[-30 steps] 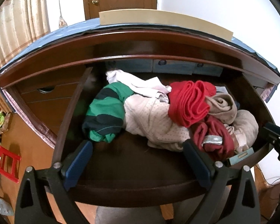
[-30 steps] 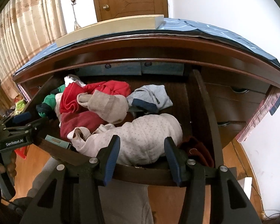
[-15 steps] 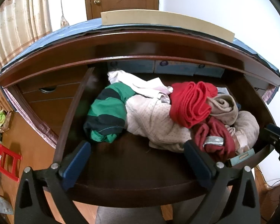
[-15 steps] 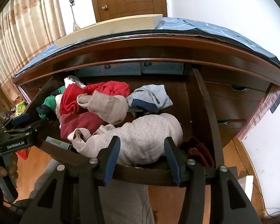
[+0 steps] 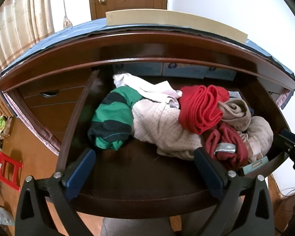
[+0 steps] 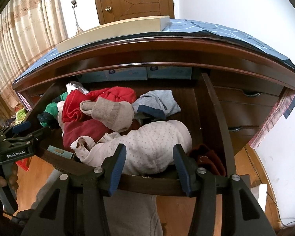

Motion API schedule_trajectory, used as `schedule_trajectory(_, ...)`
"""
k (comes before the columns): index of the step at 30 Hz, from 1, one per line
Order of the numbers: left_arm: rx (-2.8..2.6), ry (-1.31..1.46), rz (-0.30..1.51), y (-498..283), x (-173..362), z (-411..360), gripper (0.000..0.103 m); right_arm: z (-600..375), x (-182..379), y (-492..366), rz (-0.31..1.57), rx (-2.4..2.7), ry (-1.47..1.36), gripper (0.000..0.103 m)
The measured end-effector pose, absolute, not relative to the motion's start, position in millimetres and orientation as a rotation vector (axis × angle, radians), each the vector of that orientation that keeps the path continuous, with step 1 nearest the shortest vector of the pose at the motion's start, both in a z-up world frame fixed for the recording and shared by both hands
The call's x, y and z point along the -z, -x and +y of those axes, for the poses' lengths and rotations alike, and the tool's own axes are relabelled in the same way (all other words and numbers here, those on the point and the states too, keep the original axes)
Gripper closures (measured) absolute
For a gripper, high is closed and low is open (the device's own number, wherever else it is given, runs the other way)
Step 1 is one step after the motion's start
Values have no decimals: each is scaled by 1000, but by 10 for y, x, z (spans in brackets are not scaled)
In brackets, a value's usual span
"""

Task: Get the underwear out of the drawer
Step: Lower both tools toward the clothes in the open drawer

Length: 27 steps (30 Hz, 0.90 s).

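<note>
**Both grippers poised at the open drawer, nothing held**

While you hold both grippers just over the front rim of the open drawer (image 5: 139, 198), neither one has cloth between its fingers. Your left gripper (image 5: 145, 169) has its blue pads spread wide over the bare wooden floor of the drawer, near the front. Just beyond its left pad lies a green and dark striped garment (image 5: 113, 122); just beyond its right pad lie a pale dotted garment (image 5: 163, 125) and a dark red piece with a silvery band (image 5: 226, 147).

Your right gripper (image 6: 149, 167) has its fingers parted too — less widely — and they frame a rounded pale dotted bundle (image 6: 147, 143) that sits against the drawer's front wall. The pads stand to either side of it; from this angle you appear not to be pressing on it, though the view is steep.

Behind that bundle the pile holds a bright red folded piece (image 6: 100, 102), a beige knit piece (image 6: 112, 114) and a grey piece with a navy band (image 6: 157, 104). Which of these counts as the underwear is hard to say — all of it lies inside the drawer. A hand (image 6: 2, 184) grips the other gripper's handle at the left edge of the right wrist view.
</note>
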<state>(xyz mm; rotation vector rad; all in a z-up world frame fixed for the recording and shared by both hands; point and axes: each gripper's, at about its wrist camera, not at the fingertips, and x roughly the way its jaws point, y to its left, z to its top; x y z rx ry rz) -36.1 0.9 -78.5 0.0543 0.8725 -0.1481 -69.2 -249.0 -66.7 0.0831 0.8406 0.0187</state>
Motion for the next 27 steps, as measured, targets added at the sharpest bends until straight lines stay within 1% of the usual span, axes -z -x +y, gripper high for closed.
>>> schedule_trajectory(17,157,-55,872,361,790,11,1,-2476,661,632,901,-12,-76,50)
schedule_trajectory(21,174,-49,902,315,790,15,1,-2477,659,603,928,-13,-80,50)
schedule_trajectory(27,164,-102,911,251,777,-1,1,-2472,662,618,927,-14,-80,50)
